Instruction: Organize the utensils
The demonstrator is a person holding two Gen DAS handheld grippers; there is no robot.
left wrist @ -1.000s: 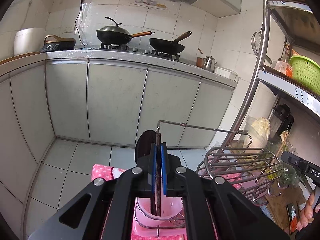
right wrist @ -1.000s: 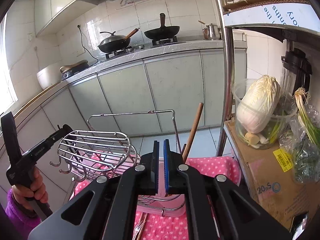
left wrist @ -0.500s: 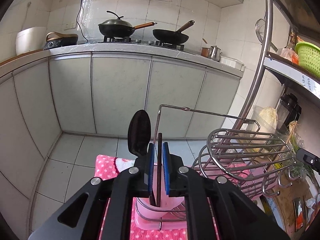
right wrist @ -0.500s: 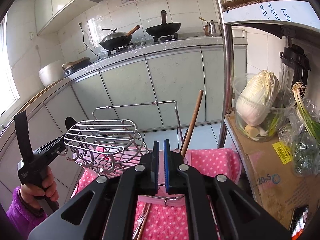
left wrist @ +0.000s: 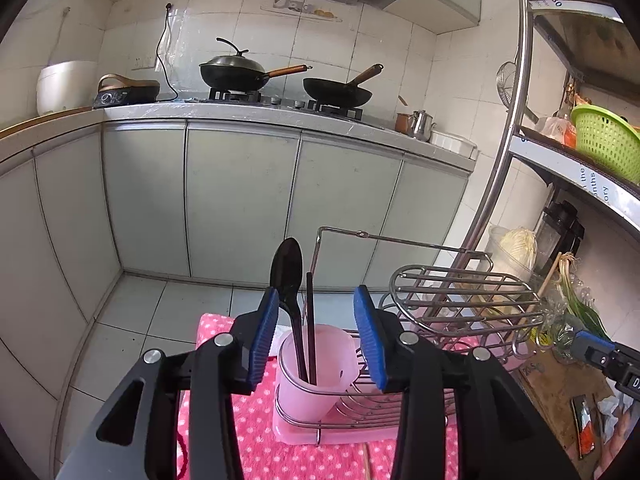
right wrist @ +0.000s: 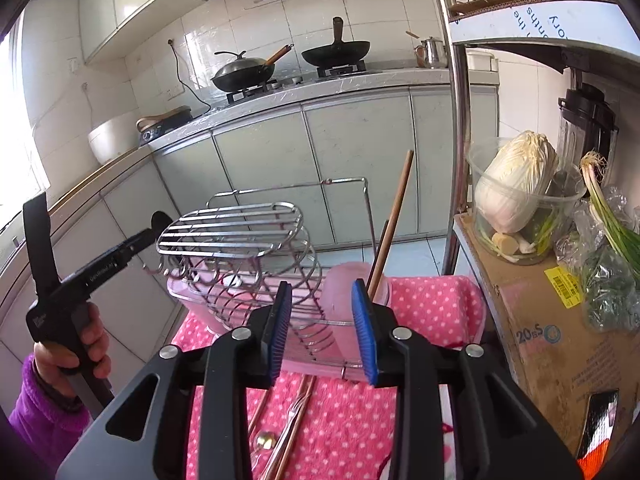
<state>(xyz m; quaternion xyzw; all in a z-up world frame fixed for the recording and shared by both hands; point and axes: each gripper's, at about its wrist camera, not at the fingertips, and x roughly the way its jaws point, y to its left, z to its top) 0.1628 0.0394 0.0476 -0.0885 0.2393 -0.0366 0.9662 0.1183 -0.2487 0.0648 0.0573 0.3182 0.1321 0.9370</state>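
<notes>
A pink utensil cup (left wrist: pixel 316 364) stands at the left end of a wire dish rack (left wrist: pixel 460 304) on a pink dotted cloth (left wrist: pixel 256 432). A black spoon (left wrist: pixel 286 276) and a dark chopstick (left wrist: pixel 310 320) stand upright in the cup. My left gripper (left wrist: pixel 316 332) is open and empty just above the cup. My right gripper (right wrist: pixel 322 324) is open and empty before the rack (right wrist: pixel 240 248); a second pink cup (right wrist: pixel 352 292) holds wooden chopsticks (right wrist: pixel 394 216). Loose metal utensils (right wrist: pixel 288 428) lie on the cloth (right wrist: pixel 432 300) below it.
A metal shelf pole (right wrist: pixel 456 112) stands to the right, with a cardboard box (right wrist: pixel 536 320), a bowl of cabbage (right wrist: pixel 516 192) and spring onions (right wrist: pixel 612 224). Grey kitchen cabinets (left wrist: pixel 240 200) with woks (left wrist: pixel 236 70) run behind. The left hand tool (right wrist: pixel 80 276) shows at left.
My left gripper has opened and let go of the dark chopstick, which now stands in the pink cup. My right gripper has opened too and moved closer to the rack.
</notes>
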